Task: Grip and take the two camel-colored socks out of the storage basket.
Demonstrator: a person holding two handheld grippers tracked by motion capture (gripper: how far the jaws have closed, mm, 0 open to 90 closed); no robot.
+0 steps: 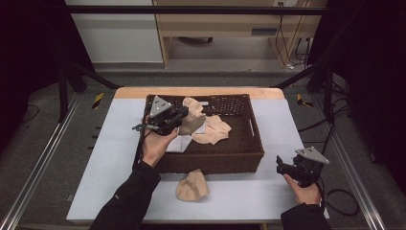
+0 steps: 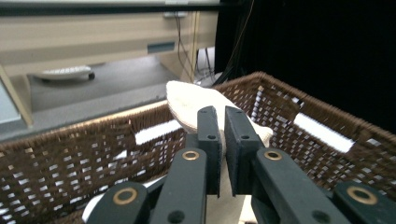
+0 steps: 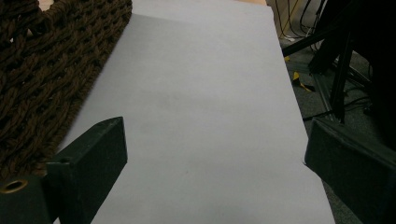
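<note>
In the left gripper view the claw (image 2: 223, 122) hides the cloth's (image 2: 187, 103) lower part; in the right gripper view the basket (image 3: 42, 70) is cut off at the left edge.

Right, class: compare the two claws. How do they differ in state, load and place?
The left claw is shut on a beige cloth; the right claw is open and holds nothing. The left claw is raised over the wicker basket; the right claw sits low over the bare table, right of the basket. Both are black, two-jawed and hand-held.

Left gripper (image 1: 183, 116) fingers pinched together; right gripper (image 1: 283, 165) fingers spread wide
</note>
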